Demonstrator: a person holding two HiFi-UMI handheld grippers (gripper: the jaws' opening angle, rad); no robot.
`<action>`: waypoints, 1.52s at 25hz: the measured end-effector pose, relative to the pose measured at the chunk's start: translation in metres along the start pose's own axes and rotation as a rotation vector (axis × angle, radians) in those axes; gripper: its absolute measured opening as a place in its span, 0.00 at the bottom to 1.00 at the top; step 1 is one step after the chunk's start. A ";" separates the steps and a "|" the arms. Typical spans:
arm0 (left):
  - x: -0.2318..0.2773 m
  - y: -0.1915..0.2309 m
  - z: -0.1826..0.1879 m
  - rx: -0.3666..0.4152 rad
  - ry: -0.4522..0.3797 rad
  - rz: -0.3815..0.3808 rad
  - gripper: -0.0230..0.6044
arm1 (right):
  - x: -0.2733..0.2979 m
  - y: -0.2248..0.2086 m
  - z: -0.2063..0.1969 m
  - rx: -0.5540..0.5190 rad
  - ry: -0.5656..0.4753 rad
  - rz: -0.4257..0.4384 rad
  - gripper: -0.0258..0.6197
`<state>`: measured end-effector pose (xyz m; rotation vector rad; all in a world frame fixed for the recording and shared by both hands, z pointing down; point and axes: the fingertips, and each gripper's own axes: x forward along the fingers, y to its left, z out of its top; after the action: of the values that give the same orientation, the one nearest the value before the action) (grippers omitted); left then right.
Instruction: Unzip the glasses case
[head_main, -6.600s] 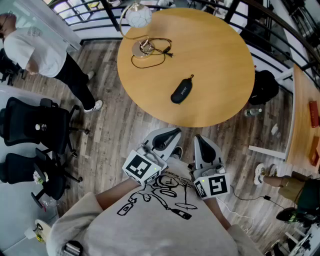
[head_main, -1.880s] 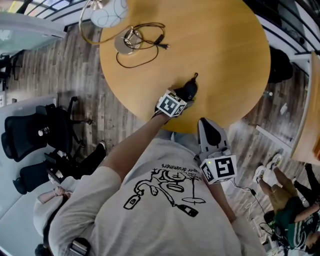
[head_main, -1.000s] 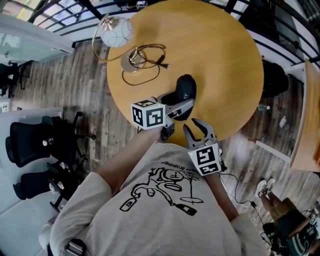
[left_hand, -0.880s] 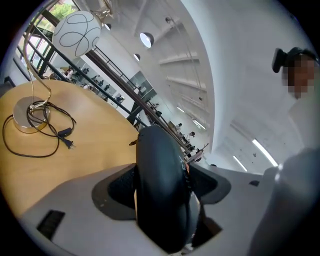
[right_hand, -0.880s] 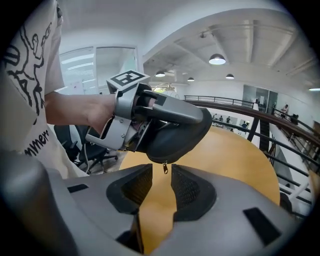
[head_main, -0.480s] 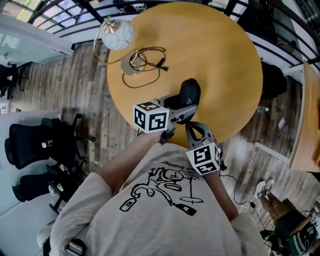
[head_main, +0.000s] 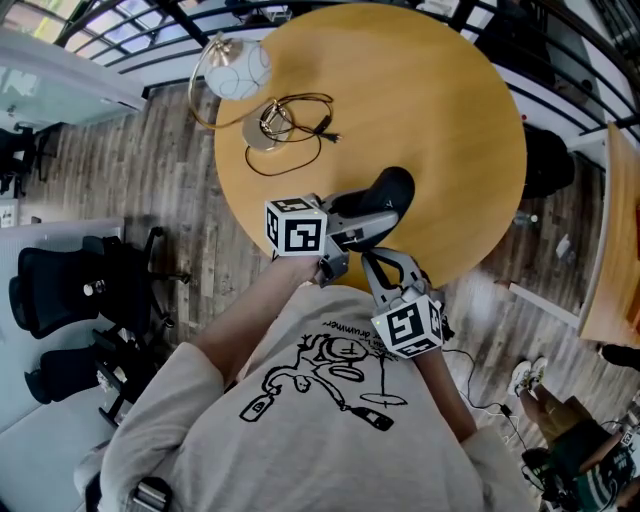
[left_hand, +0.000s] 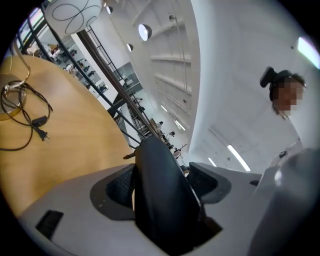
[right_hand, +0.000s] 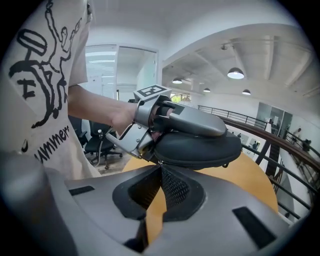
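Raised higher off the round table (head_main: 440, 100), the glasses case (head_main: 388, 188) now tilts above its near edge, and the right gripper (head_main: 372, 258) has closed in beneath it. Left gripper view: the left gripper (left_hand: 161, 186) clamps the case. Right gripper view: the jaw tips pinch the zip pull (right_hand: 160, 162).

Shirt (head_main: 330, 400) print, below glasses case (head_main: 388, 188) in head view: one line of small upside-down lettering above cartoon drawing, too small to read. Right gripper view, left of case: lettering (right_hand: 50, 139) on same shirt reads "ummer", start cut off. Marker cube left of case (head_main: 296, 227) and marker cube below case (head_main: 405, 327): black-white square codes, no letters or numbers
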<state>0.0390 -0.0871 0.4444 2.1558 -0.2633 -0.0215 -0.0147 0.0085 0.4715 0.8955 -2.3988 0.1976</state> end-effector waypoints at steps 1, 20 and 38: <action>0.000 -0.002 0.000 -0.025 -0.005 -0.024 0.56 | -0.002 0.001 0.001 -0.009 -0.010 0.004 0.07; -0.007 -0.006 -0.009 -0.050 0.046 -0.055 0.51 | -0.008 0.007 -0.011 -0.008 0.035 0.002 0.08; -0.004 -0.014 -0.011 -0.095 -0.011 -0.113 0.56 | -0.018 0.010 0.002 0.023 -0.037 0.025 0.08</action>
<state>0.0393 -0.0696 0.4390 2.0743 -0.1435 -0.1091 -0.0109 0.0255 0.4606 0.8877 -2.4474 0.2199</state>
